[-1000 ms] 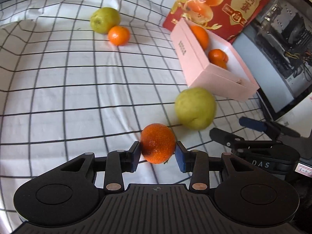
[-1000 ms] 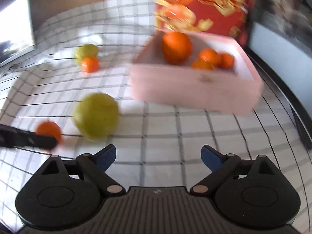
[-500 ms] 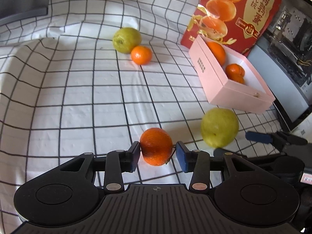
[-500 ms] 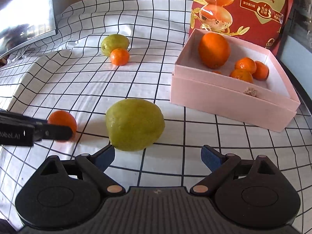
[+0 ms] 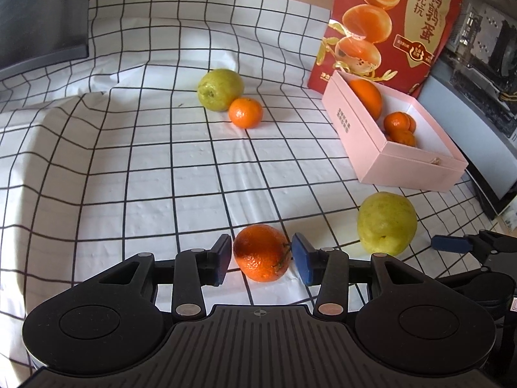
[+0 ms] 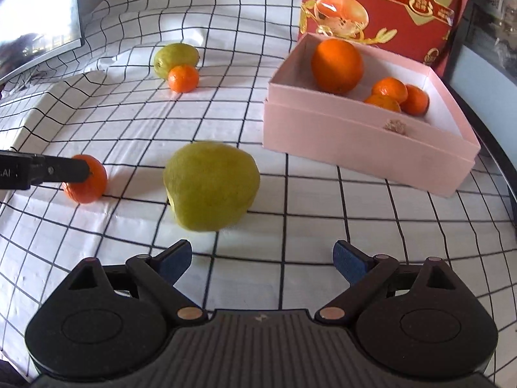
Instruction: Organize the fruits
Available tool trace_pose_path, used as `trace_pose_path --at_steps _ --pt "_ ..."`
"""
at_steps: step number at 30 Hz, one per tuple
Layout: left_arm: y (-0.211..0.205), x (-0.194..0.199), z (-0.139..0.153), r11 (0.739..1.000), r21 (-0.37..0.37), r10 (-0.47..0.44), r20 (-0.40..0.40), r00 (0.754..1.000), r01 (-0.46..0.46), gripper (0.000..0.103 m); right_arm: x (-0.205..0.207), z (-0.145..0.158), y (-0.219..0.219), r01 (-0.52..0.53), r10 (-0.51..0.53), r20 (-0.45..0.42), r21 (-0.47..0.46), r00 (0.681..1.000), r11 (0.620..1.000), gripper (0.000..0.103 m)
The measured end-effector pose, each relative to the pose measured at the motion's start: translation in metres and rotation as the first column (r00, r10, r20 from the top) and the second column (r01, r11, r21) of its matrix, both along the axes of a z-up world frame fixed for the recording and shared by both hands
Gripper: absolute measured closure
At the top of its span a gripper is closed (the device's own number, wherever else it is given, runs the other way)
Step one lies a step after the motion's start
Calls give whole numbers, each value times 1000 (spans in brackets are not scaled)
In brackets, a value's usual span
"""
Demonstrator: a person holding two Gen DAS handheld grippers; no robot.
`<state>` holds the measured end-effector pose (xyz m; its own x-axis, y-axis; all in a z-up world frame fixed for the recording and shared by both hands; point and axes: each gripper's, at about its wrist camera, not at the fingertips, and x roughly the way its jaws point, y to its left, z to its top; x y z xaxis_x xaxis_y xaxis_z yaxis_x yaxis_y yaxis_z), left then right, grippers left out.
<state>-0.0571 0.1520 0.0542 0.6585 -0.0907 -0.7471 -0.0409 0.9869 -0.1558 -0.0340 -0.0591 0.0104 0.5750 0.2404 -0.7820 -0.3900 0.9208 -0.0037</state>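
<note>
A mandarin rests on the checked cloth between the blue pads of my left gripper. A thin gap shows on each side of it, so the gripper is open. In the right wrist view the same mandarin is partly behind a left finger. A large green fruit lies just right of it. My right gripper stands wide open just short of that green fruit, holding nothing. The pink box holds a big orange and three small mandarins.
A second green fruit and a small mandarin touch each other at the back of the cloth. A red printed bag stands behind the pink box. A dark screen is far left and computer hardware far right.
The left pads pressed on the mandarin a second ago; they have since spread and it now sits loose between them. The left view has tilted up. The right gripper stayed wide open.
</note>
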Motion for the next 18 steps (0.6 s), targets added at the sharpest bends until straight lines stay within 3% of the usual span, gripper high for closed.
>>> trace_pose_path --at_steps 9,14,18 --pt "-3 3 6 998 58 -12 8 1000 12 58 -1 -1 -5 11 -11 -3 12 1000 1000 8" --pt "12 -4 14 999 25 28 49 998 -30 60 0 -1 -5 17 -17 -3 12 1000 1000 8" --pt "9 -12 22 999 26 -48 95 994 45 60 -3 6 -3 24 -24 36 -2 999 1000 8"
